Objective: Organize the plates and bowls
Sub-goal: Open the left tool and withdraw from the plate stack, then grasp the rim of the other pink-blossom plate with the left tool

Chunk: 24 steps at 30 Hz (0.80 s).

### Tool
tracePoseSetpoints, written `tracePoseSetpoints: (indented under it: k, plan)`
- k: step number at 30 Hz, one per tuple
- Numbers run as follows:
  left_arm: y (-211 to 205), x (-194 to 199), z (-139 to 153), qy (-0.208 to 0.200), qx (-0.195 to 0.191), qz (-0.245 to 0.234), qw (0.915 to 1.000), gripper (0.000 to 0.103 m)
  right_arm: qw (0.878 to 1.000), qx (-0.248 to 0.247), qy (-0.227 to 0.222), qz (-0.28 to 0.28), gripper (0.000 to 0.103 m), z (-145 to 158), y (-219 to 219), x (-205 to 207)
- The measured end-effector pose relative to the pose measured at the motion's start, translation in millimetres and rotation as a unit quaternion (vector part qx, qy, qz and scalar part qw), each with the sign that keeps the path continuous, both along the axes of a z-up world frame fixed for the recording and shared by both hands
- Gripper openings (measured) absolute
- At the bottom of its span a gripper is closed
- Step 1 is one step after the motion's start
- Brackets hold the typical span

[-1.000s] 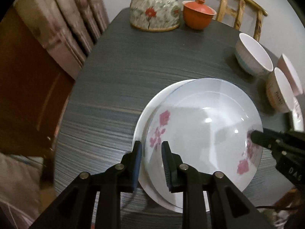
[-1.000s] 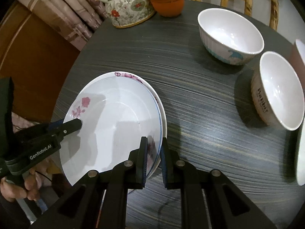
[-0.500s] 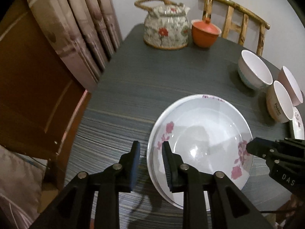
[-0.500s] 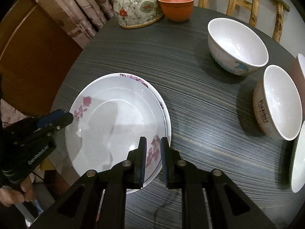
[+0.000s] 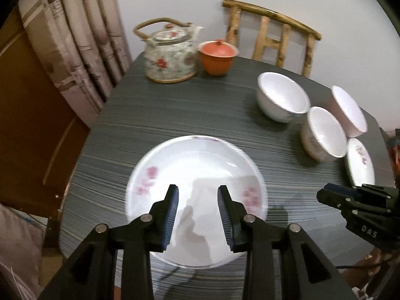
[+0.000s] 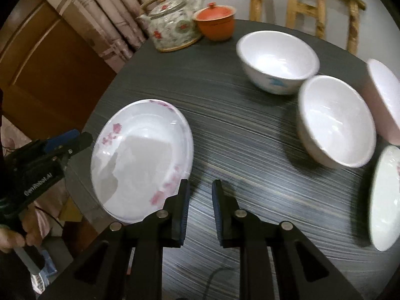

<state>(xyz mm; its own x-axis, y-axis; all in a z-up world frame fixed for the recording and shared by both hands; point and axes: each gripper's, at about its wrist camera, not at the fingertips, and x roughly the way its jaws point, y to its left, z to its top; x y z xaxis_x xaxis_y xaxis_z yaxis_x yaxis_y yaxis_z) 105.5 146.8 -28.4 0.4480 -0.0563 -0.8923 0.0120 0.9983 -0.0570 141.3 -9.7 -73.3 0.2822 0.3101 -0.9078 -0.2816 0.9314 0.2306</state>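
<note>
Near table edge, left side: stacked plates [image 5: 197, 172], pink-flowered, one nested on another, lying flat on the dark table [image 5: 180, 110] and free of both tools.
Left gripper [image 5: 197, 215]: jaws just been opening, now spread, nothing between them; poised above the stack's near rim, not touching.
Right gripper [image 6: 200, 210]: jaws just been opening, parted by a small gap, empty; off the stack's right rim, over bare table.
Step in hand: release after setting a plate on the stack, by the look of it; both tools clear of it.
Still loose: small plate [image 6: 385, 200] at the right edge; three bowls, namely the blue-marked bowl [image 6: 277, 60], the lettered bowl [image 6: 335, 122] and the pinkish bowl [image 6: 385, 100], all upright, close together, unstacked.
Next move calls for: probably a reach right to the small plate or a bowl, jaws wider than now for a rim pinch, lift clear of neighbours.
In the way: bowls crowded, lettered bowl just beside the small plate; risk of a knock on approach.
Around: floral teapot [image 5: 172, 52] and orange lidded cup [image 5: 217, 57] at the far side, well apart; wooden chair [image 5: 272, 37] behind; curtain [image 5: 82, 37] at left.
</note>
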Motion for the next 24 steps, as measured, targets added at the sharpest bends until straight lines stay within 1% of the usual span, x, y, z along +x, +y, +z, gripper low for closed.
tracePoseSetpoints:
  k: [6, 11, 13, 17, 24]
  plan:
    - [-54, -2, 7, 0.002, -0.007, -0.027, 0.9996, 0.033, 0.999, -0.003, -0.007, -0.036, 0.019, 8, -61, -11]
    - [-104, -3, 7, 0.008, -0.013, -0.047, 0.9988, 0.033, 0.997, -0.02, -0.016, -0.067, 0.019, 14, -110, -15]
    - [-123, -3, 6, 0.011, -0.021, -0.053, 0.9983, 0.033, 0.996, -0.025, -0.02, -0.079, 0.019, 18, -133, -17]
    - [-156, 1, 2, 0.023, -0.035, -0.054, 0.9977, 0.033, 0.994, -0.027, -0.024, -0.102, 0.019, 23, -177, -17]
    - [-204, 7, -8, 0.038, -0.044, -0.057, 0.9967, 0.033, 0.989, -0.05, -0.018, -0.14, 0.019, 19, -255, -14]
